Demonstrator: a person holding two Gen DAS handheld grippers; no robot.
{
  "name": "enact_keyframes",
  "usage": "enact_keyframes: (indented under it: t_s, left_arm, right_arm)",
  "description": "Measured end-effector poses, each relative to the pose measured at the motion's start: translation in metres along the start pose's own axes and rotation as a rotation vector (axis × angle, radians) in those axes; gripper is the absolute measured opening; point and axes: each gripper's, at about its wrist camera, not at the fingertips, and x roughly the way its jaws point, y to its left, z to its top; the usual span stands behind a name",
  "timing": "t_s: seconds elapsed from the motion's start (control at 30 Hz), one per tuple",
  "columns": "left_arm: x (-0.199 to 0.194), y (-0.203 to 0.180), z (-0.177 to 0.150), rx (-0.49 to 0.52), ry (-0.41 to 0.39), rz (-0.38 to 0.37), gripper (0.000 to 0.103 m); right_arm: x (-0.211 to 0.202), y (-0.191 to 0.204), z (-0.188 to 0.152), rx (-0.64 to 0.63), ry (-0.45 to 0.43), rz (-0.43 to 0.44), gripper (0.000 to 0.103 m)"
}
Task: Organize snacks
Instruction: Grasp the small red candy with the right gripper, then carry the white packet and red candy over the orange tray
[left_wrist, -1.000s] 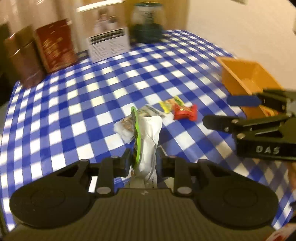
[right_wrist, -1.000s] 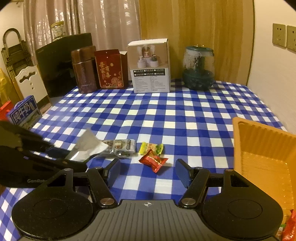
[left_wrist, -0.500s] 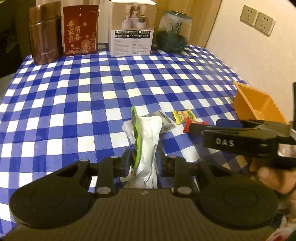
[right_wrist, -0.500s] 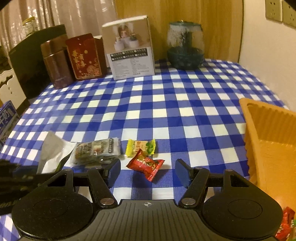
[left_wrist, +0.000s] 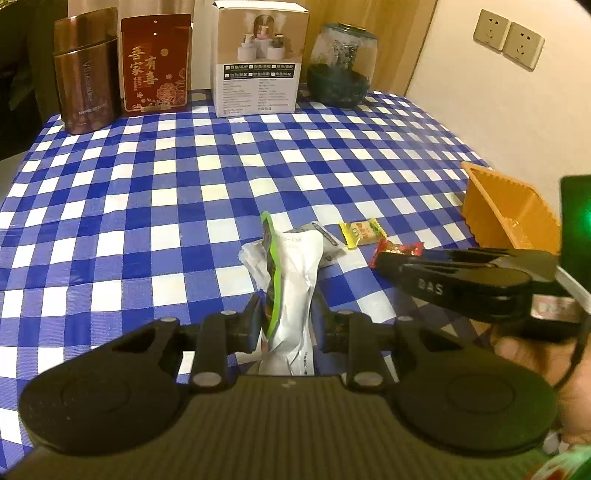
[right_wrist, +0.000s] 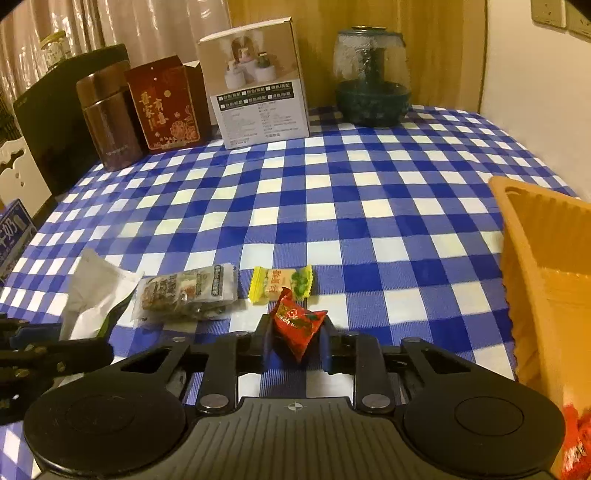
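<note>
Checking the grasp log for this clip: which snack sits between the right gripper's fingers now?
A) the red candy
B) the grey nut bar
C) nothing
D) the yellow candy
A: the right gripper has its fingers closed around the red candy, while the yellow candy lies on the cloth beyond.

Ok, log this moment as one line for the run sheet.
left claw: shut on white snack pouch | right claw: shut on red candy | yellow candy: on tablecloth | orange tray: right
</note>
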Motion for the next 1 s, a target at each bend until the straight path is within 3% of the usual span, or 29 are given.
enact_keyframes:
  t_s: [0.57,1.0]
  left_arm:
    - [-0.032,-0.04,-0.015,0.063,-0.019,-0.063,0.025]
    - [-0.069,-0.096,-0.051,0.065,-0.002,-0.094,0.025]
  right_arm:
    - [-0.11,0.0,-0.04,-0.022,-0.096,-0.005,0.022]
    - [-0.184,-0.02,-0.093,0.014,-0.088,-0.032,0.022]
